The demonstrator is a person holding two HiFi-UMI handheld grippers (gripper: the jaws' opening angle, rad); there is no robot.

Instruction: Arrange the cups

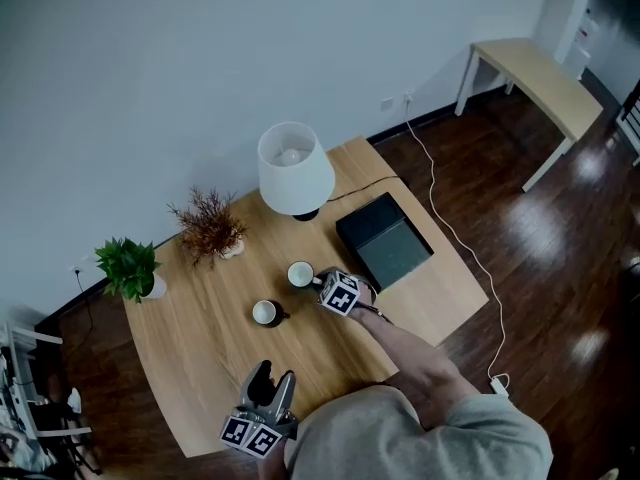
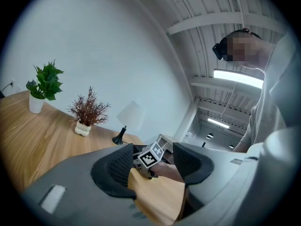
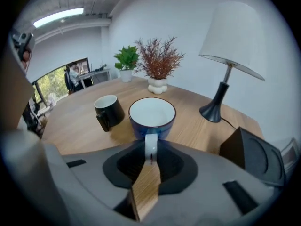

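Note:
A blue cup [image 1: 300,274] with a white inside [image 3: 152,117] stands upright on the wooden table [image 1: 200,368]. Its white handle points back at my right gripper [image 1: 322,282], whose jaws [image 3: 150,157] are shut on that handle. A black cup [image 1: 266,313] stands apart to the blue cup's left, handle facing the front [image 3: 108,110]. Near the table's front edge my left gripper [image 1: 272,376] is held roughly level and open, with nothing between its jaws [image 2: 150,166]; past them it looks at the right gripper's marker cube.
A white-shaded lamp [image 1: 296,168] stands behind the cups, with a black box [image 1: 384,240] to the right of them. A dried red plant [image 1: 210,226] and a green potted plant [image 1: 130,266] sit at the table's far left. A cable runs off the back edge.

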